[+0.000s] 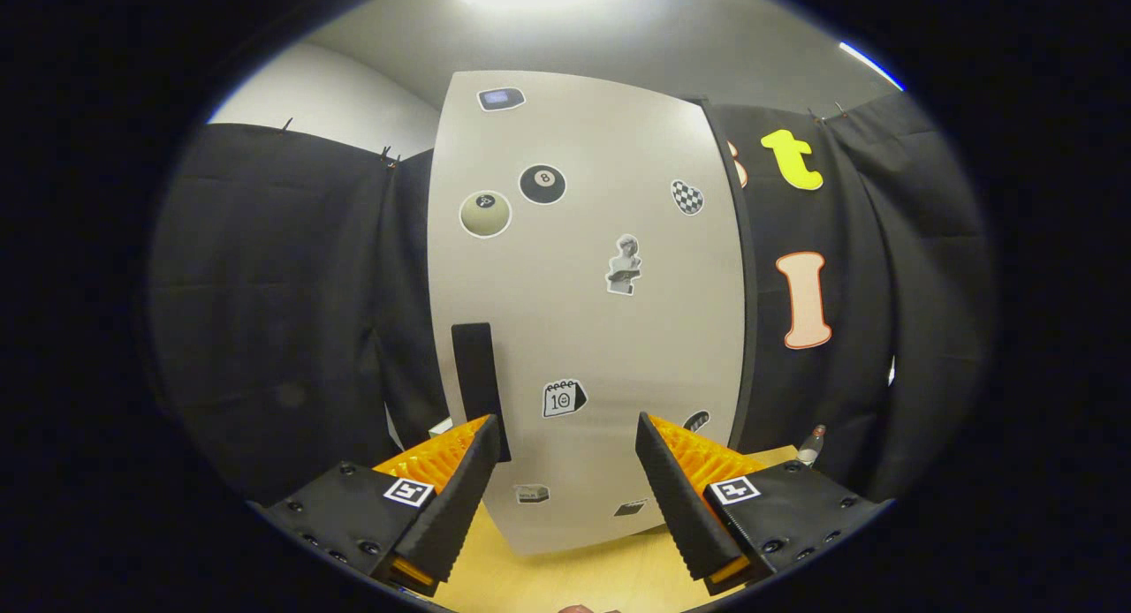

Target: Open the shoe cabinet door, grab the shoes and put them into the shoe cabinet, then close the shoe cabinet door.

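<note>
One shoe cabinet (pixel 588 313) is seen standing on a wooden table (pixel 565 578), straight ahead of the gripper (pixel 568 441), its single door closed. One dark vertical handle (pixel 477 374) is set on the door's left side, just beyond the left finger. Nine stickers can be counted on the door. The gripper's fingers are held spread apart, nothing between them. One small bottle (pixel 811 445) stands far right on the table.

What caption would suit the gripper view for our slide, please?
Open gripper faces the closed, sticker-covered shoe cabinet door, its black handle just beyond the left finger.
</note>
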A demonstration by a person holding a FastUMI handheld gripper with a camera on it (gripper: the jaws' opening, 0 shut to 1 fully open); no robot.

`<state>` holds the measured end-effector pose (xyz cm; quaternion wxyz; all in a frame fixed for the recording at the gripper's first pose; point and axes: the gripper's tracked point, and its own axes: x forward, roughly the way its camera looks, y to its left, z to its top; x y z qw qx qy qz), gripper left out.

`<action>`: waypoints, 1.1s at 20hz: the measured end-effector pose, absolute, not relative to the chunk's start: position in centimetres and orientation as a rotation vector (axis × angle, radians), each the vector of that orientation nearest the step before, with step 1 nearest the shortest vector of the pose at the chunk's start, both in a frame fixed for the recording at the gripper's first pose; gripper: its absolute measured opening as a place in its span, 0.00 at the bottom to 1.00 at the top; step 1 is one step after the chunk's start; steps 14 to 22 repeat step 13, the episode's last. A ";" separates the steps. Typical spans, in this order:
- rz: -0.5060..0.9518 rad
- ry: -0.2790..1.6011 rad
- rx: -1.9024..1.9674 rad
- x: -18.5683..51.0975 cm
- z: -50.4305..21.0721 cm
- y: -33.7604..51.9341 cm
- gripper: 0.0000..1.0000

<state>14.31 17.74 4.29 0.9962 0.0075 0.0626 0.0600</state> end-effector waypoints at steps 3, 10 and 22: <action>0.106 0.114 0.007 14.2 4.4 16.6 0.97; 0.124 0.122 0.011 13.6 4.0 15.4 0.98; 0.136 0.127 -0.010 13.1 3.4 15.6 0.98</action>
